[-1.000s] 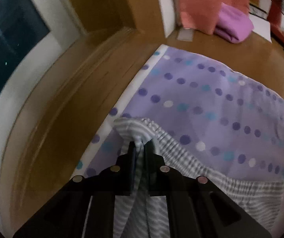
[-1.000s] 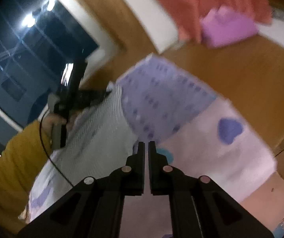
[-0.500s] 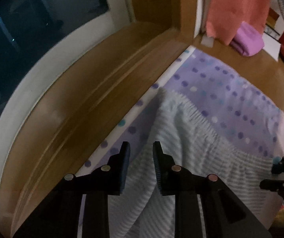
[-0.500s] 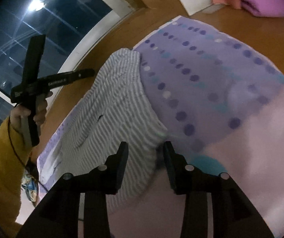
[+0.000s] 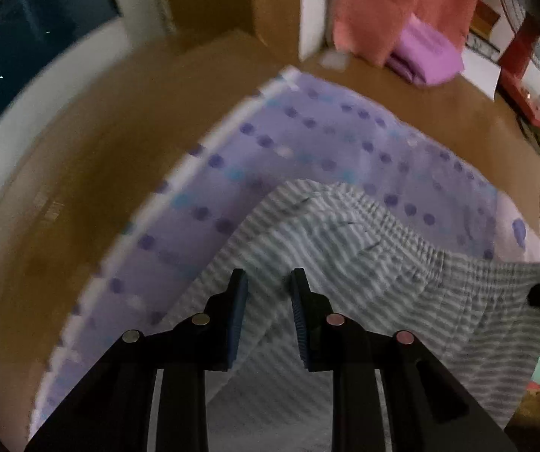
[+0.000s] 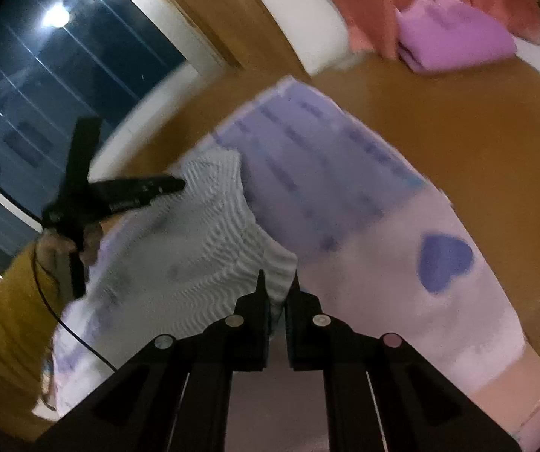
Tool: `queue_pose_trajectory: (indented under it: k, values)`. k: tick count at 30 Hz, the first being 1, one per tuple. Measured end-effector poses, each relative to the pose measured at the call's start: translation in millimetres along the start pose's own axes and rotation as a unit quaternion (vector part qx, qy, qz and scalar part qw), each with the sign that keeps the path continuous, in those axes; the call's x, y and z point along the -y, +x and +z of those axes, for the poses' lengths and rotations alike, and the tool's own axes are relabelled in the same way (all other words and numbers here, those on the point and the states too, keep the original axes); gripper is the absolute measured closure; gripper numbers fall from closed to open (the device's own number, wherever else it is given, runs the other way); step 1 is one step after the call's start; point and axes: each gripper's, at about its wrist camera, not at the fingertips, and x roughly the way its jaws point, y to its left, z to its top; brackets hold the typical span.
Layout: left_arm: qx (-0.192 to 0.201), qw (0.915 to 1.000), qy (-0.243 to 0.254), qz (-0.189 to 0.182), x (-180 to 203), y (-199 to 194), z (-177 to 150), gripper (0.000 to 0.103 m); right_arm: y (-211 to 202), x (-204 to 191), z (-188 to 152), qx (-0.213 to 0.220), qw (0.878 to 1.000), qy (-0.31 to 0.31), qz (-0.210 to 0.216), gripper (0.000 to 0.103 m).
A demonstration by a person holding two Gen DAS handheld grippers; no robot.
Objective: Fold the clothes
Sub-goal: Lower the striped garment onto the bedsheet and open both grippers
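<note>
lying under left gripper [image 5: 268, 282]: striped garment [image 5: 345, 248]

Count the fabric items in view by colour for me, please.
Grey striped: 1, the garment being folded, its corner between the right gripper fingers.
Purple dotted: 1, the sheet beneath it.
Bright purple: 1, the folded cloth on the floor.
Orange: 1, the hanging cloth.
Total: 4.
</note>
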Motion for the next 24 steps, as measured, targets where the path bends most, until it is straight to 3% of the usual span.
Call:
queue_pose_trajectory:
  k: [3, 6, 9, 11, 13, 16, 18, 24]
  values:
    - [0.002, 0.9999, -0.003, 0.01, 4, 1, -12, 0.08, 19, 4, -12, -0.013, 0.999, -0.016, -0.03, 0.098]
    - [0.011, 0.9995, -0.031, 0.003, 1, -10, -19, 0.08, 18, 4, -10, -0.014, 0.999, -0.019, -0.031, 0.096]
    - [0.03, 0.997, -0.071, 0.003, -5, -36, -40, 0.079, 15, 5, -8, -0.015, 0.999, -0.02, -0.029, 0.087]
    - [0.044, 0.9942, -0.097, 0.009, -8, -56, -61, 0.078, 3, 4, -3, 0.001, 0.999, -0.025, -0.048, 0.076]
    - [0.054, 0.9896, -0.132, 0.015, -13, -73, -89, 0.077, -10, 0, 1, 0.025, 0.997, -0.04, -0.066, 0.074]
    - [0.065, 0.9762, -0.206, 0.021, -30, -94, -137, 0.076, -5, -33, -2, 0.026, 0.994, -0.091, -0.047, 0.071]
    - [0.063, 0.9623, -0.263, 0.034, -48, -107, -174, 0.076, 1, -56, -5, 0.023, 0.991, -0.125, -0.031, 0.067]
    - [0.044, 0.9279, -0.353, 0.113, -91, -151, -272, 0.076, 18, -127, -13, 0.014, 0.974, -0.227, 0.019, 0.066]
